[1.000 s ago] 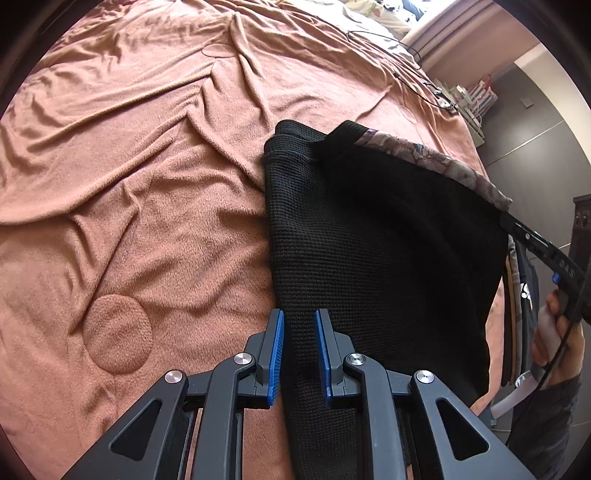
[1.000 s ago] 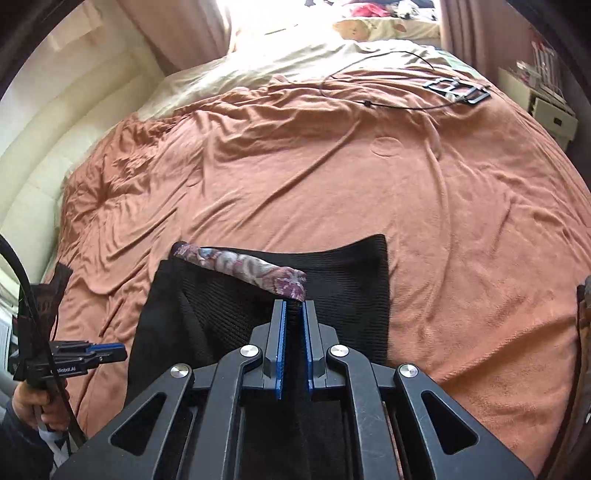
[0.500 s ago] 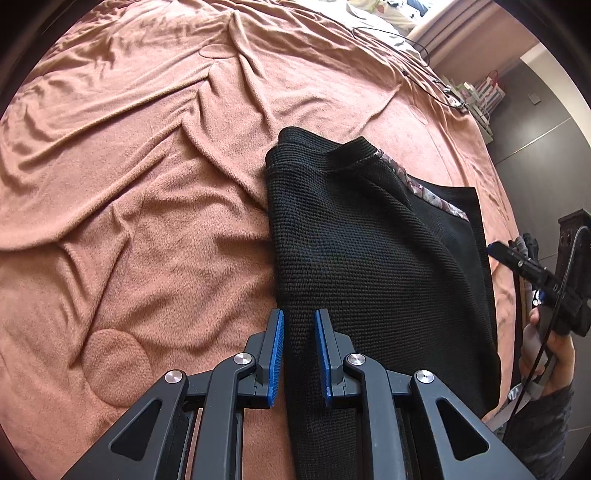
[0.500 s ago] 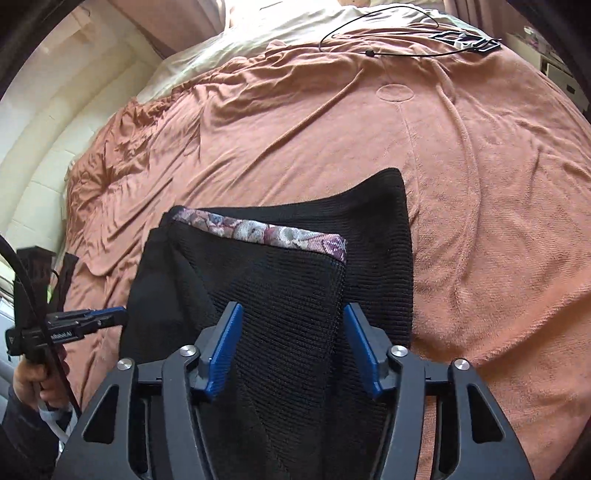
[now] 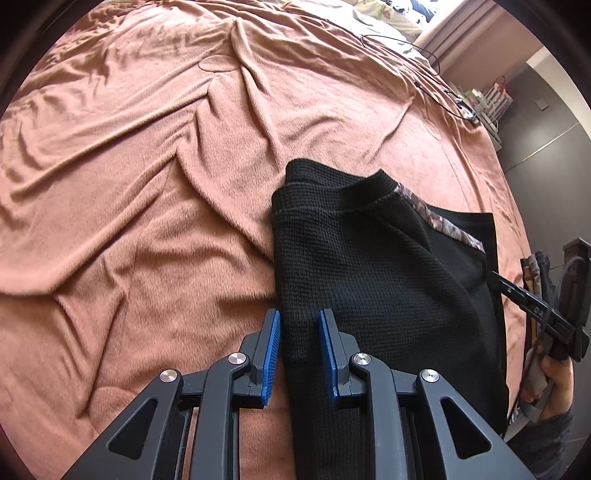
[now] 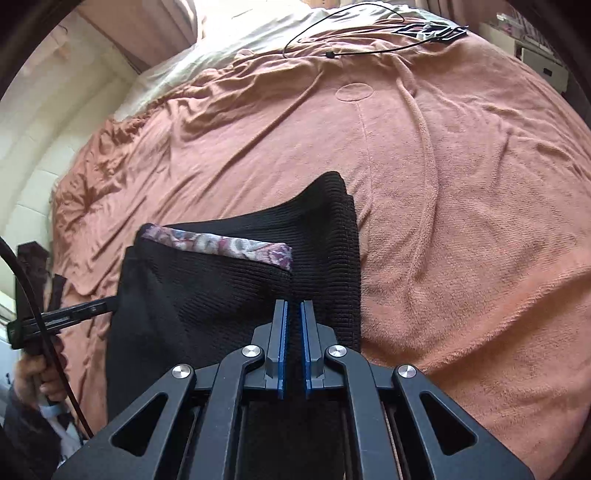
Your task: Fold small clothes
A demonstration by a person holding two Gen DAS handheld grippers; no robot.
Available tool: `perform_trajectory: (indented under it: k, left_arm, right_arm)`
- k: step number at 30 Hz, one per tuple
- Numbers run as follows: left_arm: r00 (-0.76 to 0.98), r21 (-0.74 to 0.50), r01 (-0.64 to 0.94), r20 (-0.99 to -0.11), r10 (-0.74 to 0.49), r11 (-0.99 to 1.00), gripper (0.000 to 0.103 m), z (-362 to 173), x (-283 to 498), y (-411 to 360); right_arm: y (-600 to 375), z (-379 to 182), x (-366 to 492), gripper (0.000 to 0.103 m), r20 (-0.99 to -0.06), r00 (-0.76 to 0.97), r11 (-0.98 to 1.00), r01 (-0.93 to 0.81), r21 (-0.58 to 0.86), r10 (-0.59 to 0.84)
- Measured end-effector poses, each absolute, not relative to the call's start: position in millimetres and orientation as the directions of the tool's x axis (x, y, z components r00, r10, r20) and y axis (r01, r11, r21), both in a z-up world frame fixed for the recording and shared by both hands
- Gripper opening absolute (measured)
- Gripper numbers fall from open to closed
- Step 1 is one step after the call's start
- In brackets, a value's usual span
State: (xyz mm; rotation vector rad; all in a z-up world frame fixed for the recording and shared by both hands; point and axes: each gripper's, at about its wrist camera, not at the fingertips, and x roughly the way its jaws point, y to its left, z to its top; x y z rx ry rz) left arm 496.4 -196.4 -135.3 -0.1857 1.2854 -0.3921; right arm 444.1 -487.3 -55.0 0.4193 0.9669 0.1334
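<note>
A black knit garment [image 5: 376,280] with a floral trim strip [image 5: 443,221] lies folded lengthwise on the rust-coloured blanket [image 5: 147,184]. My left gripper [image 5: 298,350] is shut on the garment's near left edge, the cloth between its blue pads. My right gripper [image 6: 292,347] has its jaws nearly together on the garment's [image 6: 221,295] near right part, with black cloth between them. The floral trim [image 6: 218,245] lies across the garment's far end. The right gripper also shows at the garment's right edge in the left wrist view [image 5: 532,306].
Black cables [image 6: 351,22] and a black frame-like object [image 6: 428,31] lie at the far end of the bed. A cream sheet [image 6: 229,48] shows beyond the blanket. Shelves with items [image 5: 491,103] stand at the bed's far side.
The right gripper laid the folded-over flap down, opened, then shut again on the garment's near part. The left gripper kept its hold on the left edge.
</note>
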Motion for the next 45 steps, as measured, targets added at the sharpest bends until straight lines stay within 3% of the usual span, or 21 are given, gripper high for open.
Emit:
perform_trajectory:
  k: [1,2,3,5,7,11,23,27,34,36,39,45]
  left_arm:
    - [0.229,-0.352,0.179,-0.893,-0.387,0.919,0.023,-135,499,-197]
    - [0.232,-0.355,0.178,-0.891,-0.390,0.918,0.023,-136,502,-197]
    - [0.234,-0.358,0.176,-0.890,-0.392,0.917,0.023,-136,505,-197]
    - [0.230,-0.369,0.168,-0.887,-0.400,0.914,0.024,-139,511,-198]
    - [0.230,-0.377,0.158,-0.885,-0.405,0.913,0.024,-141,515,-198]
    - [0.230,-0.403,0.149,-0.874,-0.428,0.903,0.037,-142,520,-196]
    - [0.212,-0.496,0.128,-0.832,-0.513,0.859,0.038,-155,538,-188]
    - [0.206,-0.530,0.113,-0.815,-0.542,0.840,0.038,-160,544,-189]
    - [0.212,-0.530,0.141,-0.809,-0.548,0.836,0.038,-161,553,-197]
    - [0.219,-0.542,0.142,-0.799,-0.561,0.828,0.037,-162,555,-198]
    - [0.215,-0.560,0.146,-0.787,-0.579,0.815,0.026,-163,558,-201]
    - [0.243,-0.529,0.181,-0.793,-0.559,0.829,0.013,-152,553,-206]
  right_arm:
    - [-491,-53,441,0.008,-0.762,0.571,0.907,0.067,0.415,0.307]
    - [-496,-51,439,0.023,-0.756,0.576,0.906,0.060,0.419,0.312]
    - [-499,-49,437,0.051,-0.749,0.581,0.904,0.053,0.424,0.317]
    - [-507,-47,432,0.071,-0.734,0.602,0.901,0.051,0.430,0.316]
    - [-516,-50,425,0.071,-0.720,0.612,0.888,0.060,0.456,0.329]
    - [-534,-67,424,0.071,-0.685,0.606,0.835,0.063,0.547,0.404]
    - [-556,-119,469,0.070,-0.562,0.503,0.646,0.010,0.763,0.656]
    - [-563,-131,485,0.049,-0.529,0.483,0.603,0.004,0.798,0.698]
    - [-563,-136,502,0.042,-0.550,0.469,0.628,-0.014,0.778,0.691]
    - [-559,-133,503,0.032,-0.569,0.466,0.651,-0.022,0.758,0.678]
    - [-550,-125,499,0.017,-0.606,0.464,0.695,-0.029,0.719,0.646]
    - [-537,-96,485,0.012,-0.643,0.502,0.759,-0.043,0.650,0.579]
